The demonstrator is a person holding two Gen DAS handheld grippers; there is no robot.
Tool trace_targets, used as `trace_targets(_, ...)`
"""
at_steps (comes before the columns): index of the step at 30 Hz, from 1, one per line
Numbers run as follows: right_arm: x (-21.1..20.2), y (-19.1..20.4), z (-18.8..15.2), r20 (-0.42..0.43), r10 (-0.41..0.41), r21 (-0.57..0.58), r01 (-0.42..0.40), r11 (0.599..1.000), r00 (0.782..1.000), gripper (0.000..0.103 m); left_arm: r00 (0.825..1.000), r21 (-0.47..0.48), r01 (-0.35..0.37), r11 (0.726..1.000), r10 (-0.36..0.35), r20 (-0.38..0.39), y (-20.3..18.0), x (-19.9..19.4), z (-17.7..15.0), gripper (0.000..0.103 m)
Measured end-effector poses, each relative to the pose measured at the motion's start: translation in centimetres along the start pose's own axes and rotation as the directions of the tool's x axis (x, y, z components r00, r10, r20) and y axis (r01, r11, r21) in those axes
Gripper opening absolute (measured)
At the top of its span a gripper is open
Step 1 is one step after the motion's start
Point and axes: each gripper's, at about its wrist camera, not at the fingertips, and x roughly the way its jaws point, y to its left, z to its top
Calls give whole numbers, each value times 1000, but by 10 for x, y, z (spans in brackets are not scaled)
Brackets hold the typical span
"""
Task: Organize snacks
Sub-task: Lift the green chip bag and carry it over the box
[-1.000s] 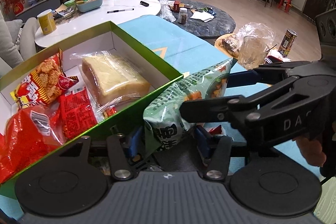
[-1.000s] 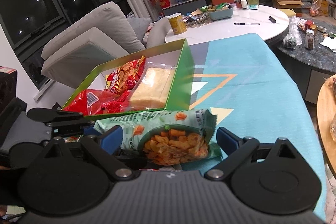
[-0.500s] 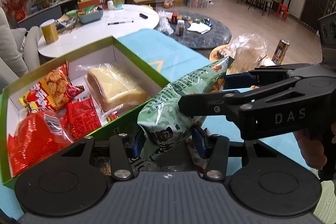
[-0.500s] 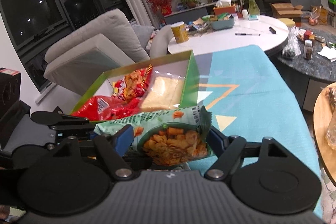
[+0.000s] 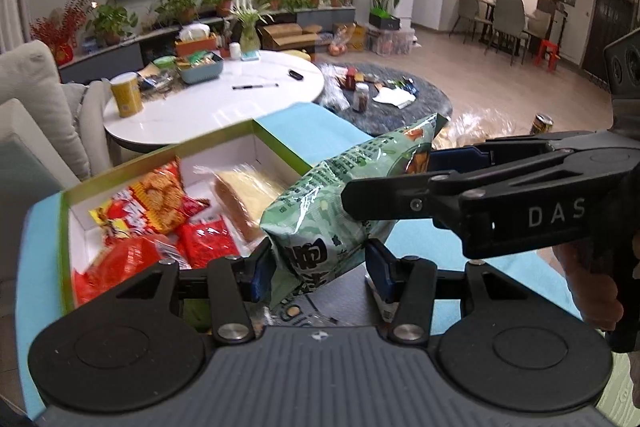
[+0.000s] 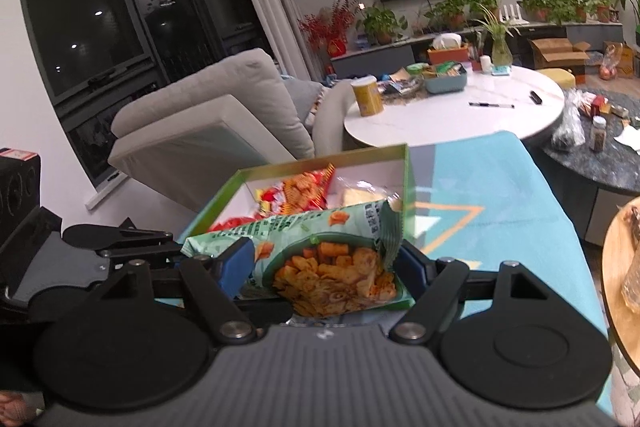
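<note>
Left wrist view: green snack bag (image 5: pixel 336 211) pinched in left claw (image 5: pixel 320 267), right claw (image 5: pixel 404 183) gripping far end (box (image 5: pixel 276 143) behind).

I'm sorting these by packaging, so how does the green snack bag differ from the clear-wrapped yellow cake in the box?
The green snack bag is opaque and printed; the yellow cake sits in clear wrap.

The bag is held up off the table, gripped at either end by the left hand-held gripper and right hand-held gripper; the cake lies inside the green box.

Both are sealed snacks.
</note>
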Motion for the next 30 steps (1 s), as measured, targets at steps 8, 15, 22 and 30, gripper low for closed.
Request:
trace_targets(8, 16, 11, 20, -8, 21, 40, -20, 999, 1000, 74, 999, -9, -38, 999, 38, 28, 19, -8, 11, 46)
trace_targets(15, 32, 16, 32, -14, 24, 55, -23, 998, 1000, 74, 997, -37, -74, 997, 75, 30, 38, -1, 22, 46)
trace_targets(22, 53, 14, 40, -42, 0, 60, 3, 998, 999, 74, 996, -62, -86, 994, 86, 0, 53, 20, 32, 47)
trace_targets(30, 72, 6, 46, -62, -11, 83, 16, 996, 998, 74, 996, -73, -88, 994, 86, -21, 67, 41, 39, 47)
